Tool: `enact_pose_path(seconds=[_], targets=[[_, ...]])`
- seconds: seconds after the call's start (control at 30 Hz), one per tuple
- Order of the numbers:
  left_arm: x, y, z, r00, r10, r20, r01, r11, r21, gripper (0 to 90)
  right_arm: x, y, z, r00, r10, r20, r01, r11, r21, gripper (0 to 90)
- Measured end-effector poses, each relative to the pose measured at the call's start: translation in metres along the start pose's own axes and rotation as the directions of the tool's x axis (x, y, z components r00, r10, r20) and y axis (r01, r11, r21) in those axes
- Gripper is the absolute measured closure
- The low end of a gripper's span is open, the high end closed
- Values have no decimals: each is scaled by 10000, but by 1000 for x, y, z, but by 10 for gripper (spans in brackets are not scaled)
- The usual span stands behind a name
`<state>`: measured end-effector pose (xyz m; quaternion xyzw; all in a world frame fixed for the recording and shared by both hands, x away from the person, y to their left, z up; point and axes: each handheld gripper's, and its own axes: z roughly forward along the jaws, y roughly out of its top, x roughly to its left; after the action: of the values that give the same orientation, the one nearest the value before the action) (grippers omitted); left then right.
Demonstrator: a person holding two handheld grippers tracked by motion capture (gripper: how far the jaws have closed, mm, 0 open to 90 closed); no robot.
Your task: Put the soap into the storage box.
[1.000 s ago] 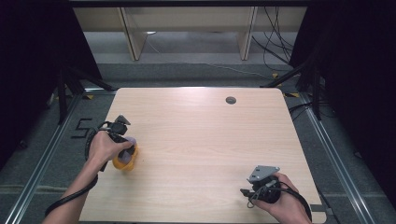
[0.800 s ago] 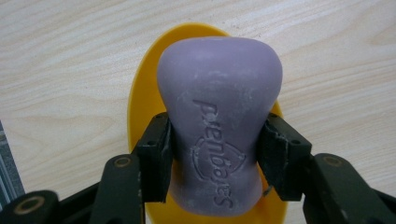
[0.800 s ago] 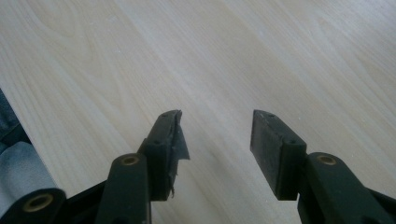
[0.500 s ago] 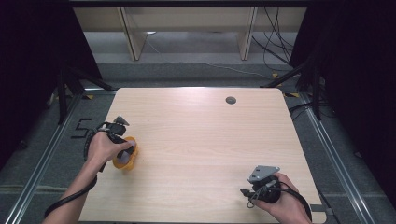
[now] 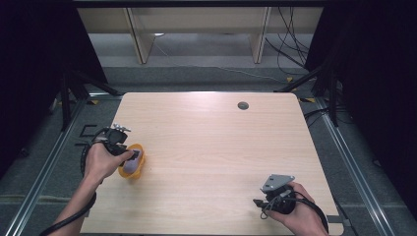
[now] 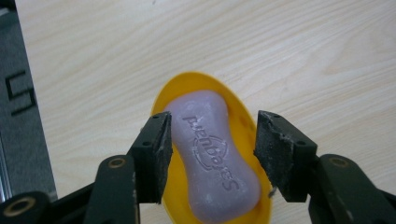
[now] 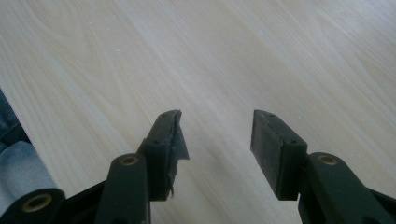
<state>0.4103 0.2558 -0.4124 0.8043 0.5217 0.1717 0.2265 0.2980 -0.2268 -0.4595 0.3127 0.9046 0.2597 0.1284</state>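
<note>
Soap (image 6: 215,151), a pale lilac bar with raised lettering, lies in a yellow oval dish (image 6: 238,119) in the lower middle of the left gripper view. The left tongs (image 6: 211,149) are spread around it there: one black jaw rises at the lower left of the frame, right against the bar's side, though actual contact cannot be told, and the other at the lower right stands clear of the soap, over the dish rim. The bar is not pinched.

In the high view the dish (image 5: 139,150) sits at the lower left of the frame, on the light wooden surface (image 5: 216,147) near its left edge, with the soap (image 5: 130,166) showing inside it. The left hand (image 5: 101,162) holds the left tongs (image 5: 135,155) over the dish, and a black cable trails from them beside the forearm.

At the lower right of the high view the right hand (image 5: 300,216) holds the right tongs (image 5: 257,204) close to the near edge of the surface, a grey three-cornered plate (image 5: 277,182) on top, well apart from the dish. In the right gripper view the right tongs (image 7: 215,137) are spread wide above bare wood with nothing between the jaws; the pad (image 7: 180,140) on the left of the frame looks ragged at its edge.

A small dark round disc (image 5: 243,105) lies in the surface at the upper middle of the high view.
</note>
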Motion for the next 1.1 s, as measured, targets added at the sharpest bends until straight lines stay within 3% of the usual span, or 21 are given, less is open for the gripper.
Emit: enact_pose_path(seconds=[0.07, 0.1, 0.23, 0.33, 0.4, 0.43, 0.5, 0.6, 0.67, 0.73, 0.83, 0.87, 0.97, 1.0, 1.1], targets=[[-2, -6, -4, 10000, -22, 44, 24, 9990, -448, 460, 0, 0, 0, 10000, 0, -3, 0, 10000, -1, 525], [-3, -8, -7, 10000, 97, 22, -96, 9991, -406, 459, 0, 0, 0, 10000, 21, -6, -21, 10000, 2, 525], [-7, -22, -14, 10000, 22, 44, -17, 9946, -1041, 441, 0, 0, 0, 10000, 33, -10, -33, 10000, 2, 525], [-9, -35, -18, 9997, 79, 216, -40, 9851, -1721, 423, 2, 0, 2, 9998, 145, 143, -141, 9996, -247, 525], [-9, -42, -20, 9990, 185, 417, -100, 9810, -1936, 407, 2, 0, 0, 9994, 342, -33, -342, 9993, -164, 525], [-10, -45, -20, 9991, 185, 375, -104, 9784, -2066, 398, 1, 0, 1, 9999, 20, 103, -18, 9998, -178, 525], [-11, -55, -23, 9992, 342, 216, -287, 9755, -2180, 380, 1, 0, 1, 9998, 71, 196, -67, 9998, -210, 525], [-11, -67, -25, 9995, 196, 230, -141, 9757, -2185, 354, 1, 1, 0, 9999, 99, 97, -98, 9999, -109, 525], [-12, -77, -25, 9997, 43, 224, 10, 9728, -2316, 352, 1, 1, -1, 9997, 243, 45, -243, 9997, -76, 525], [-14, -87, -25, 9994, -228, 244, 280, 9696, -2430, 350, 1, 1, -1, 9999, 91, 126, -89, 9999, -134, 525], [-18, -103, -24, 9987, -508, 52, 503, 9588, -2797, 350, 1, 1, -1, 9998, 140, 114, -138, 9998, -124, 525], [-21, -106, -21, 9960, -883, 148, 886, 9479, -3061, 350, 2, 1, -1, 9997, 245, 73, -244, 9997, -100, 525], [-24, -121, -17, 9924, -1223, 157, 1202, 9318, -3426, 350, 1, 1, -1, 9998, 133, 164, -130, 9998, -176, 525], [-25, -126, -15, 9907, -1357, 71, 1290, 9230, -3626, 350, 1, 1, -1, 9999, 59, 123, -57, 9999, -163, 525], [-28, -139, -10, 9868, -1620, -71, 1487, 9216, -3585, 351, 1, 1, 0, 9997, 77, 229, -68, 9992, -390, 526]])
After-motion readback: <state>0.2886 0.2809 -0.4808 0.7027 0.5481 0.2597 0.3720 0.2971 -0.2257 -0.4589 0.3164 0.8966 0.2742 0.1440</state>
